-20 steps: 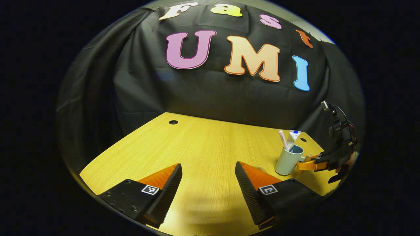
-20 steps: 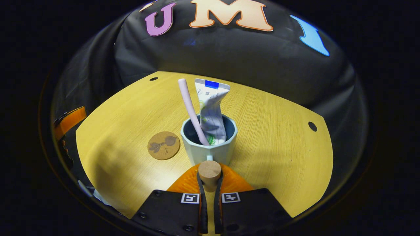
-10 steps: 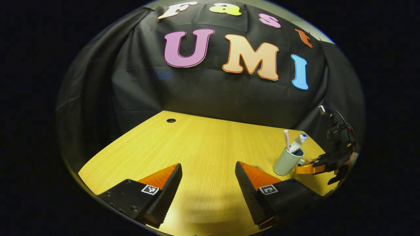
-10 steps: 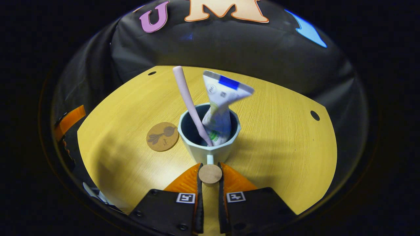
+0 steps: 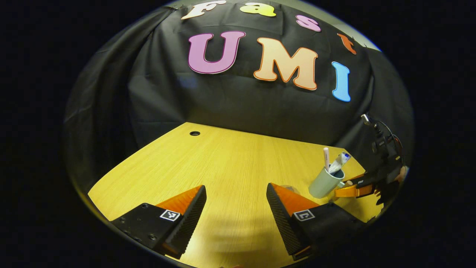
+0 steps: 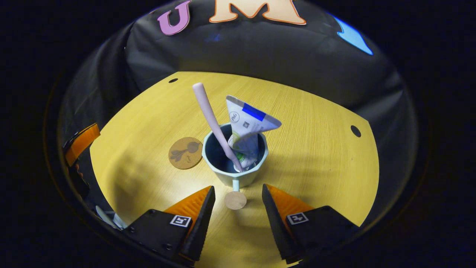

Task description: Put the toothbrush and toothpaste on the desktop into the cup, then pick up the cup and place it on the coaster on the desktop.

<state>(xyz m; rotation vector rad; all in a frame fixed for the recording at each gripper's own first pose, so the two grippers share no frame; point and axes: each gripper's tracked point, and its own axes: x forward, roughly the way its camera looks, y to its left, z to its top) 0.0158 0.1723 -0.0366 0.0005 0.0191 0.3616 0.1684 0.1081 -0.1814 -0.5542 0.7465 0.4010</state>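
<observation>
A pale blue cup (image 6: pixel 238 175) stands on the yellow desktop (image 6: pixel 316 149) with a pink toothbrush (image 6: pixel 210 115) and a white toothpaste tube (image 6: pixel 247 124) leaning inside it. Its round wooden handle knob (image 6: pixel 235 200) points at me. My right gripper (image 6: pixel 238 188) is open, a finger on each side of the knob and clear of it. The round cork coaster (image 6: pixel 185 153) lies just left of the cup, which rests beside it. In the left gripper view the cup (image 5: pixel 324 184) sits at far right with the right gripper (image 5: pixel 349 185) behind it. My left gripper (image 5: pixel 235 187) hangs open over bare desktop.
Black cloth walls close the desk at the back and sides. Small round holes (image 6: pixel 355 131) (image 5: pixel 194 133) sit in the desktop near its far corners. The left gripper (image 6: pixel 81 143) shows at the left edge of the right gripper view.
My right gripper has opened and let go of the cup's handle knob, pulling back slightly. The toothpaste tube has tipped to the right in the cup. The left gripper has stayed put.
</observation>
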